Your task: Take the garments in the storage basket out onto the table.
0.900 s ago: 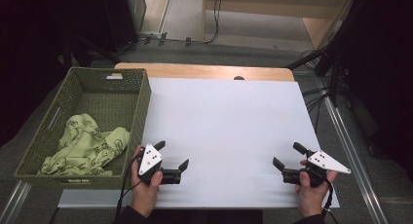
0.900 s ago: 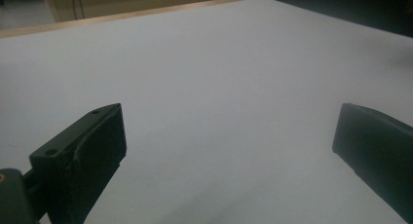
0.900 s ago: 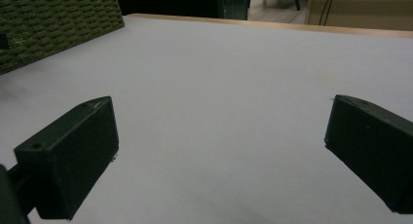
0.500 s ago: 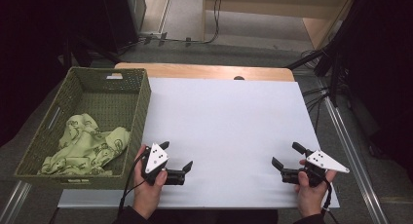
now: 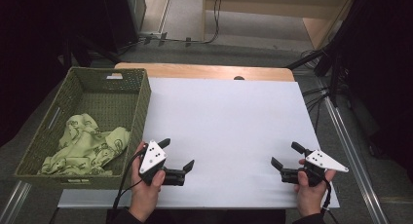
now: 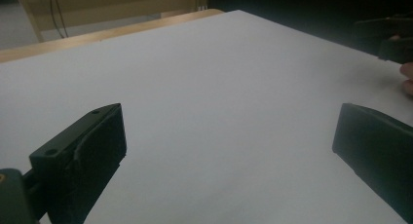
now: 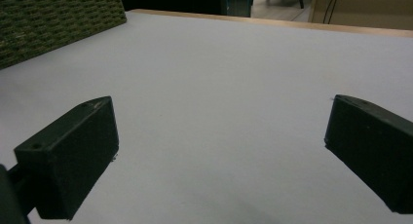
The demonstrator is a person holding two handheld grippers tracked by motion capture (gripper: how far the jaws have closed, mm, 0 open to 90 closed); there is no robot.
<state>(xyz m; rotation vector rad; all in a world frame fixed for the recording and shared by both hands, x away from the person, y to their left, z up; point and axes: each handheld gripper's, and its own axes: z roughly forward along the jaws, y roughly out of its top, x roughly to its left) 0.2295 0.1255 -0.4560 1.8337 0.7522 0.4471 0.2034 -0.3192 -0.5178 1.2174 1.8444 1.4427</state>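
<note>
1. The work looked unstarted, as far as a judgement could be made: the green patterned cloth (image 5: 83, 146) lay crumpled on the floor of the woven basket (image 5: 142, 95) at the left of the high view, touched by neither tool.
2. The left gripper (image 5: 176, 155) sat low in the frame, just right of the basket's near corner, over the white table sheet (image 5: 229, 126). Its jaws stood spread wide with nothing between them; in the left gripper view bare white sheet showed between the two black pads.
3. The right gripper (image 5: 287, 155) sat at the lower right of the high view, well apart from the basket. Its jaws were also spread and empty, and the right gripper view showed bare sheet between them, with the basket wall in the upper left corner.
4. The two grippers pointed toward each other across the near part of the sheet, each held in one hand (image 5: 146, 195).
5. What seemed left: a reach into the basket, a pinch on the cloth, and its handling on the sheet, so likely all of the job.
6. Count: one basket, one cloth, one white sheet, two grippers, two hands. Nothing else lay on the sheet.
7. A wooden table edge (image 5: 204, 71) showed beyond the sheet's far side.
</note>
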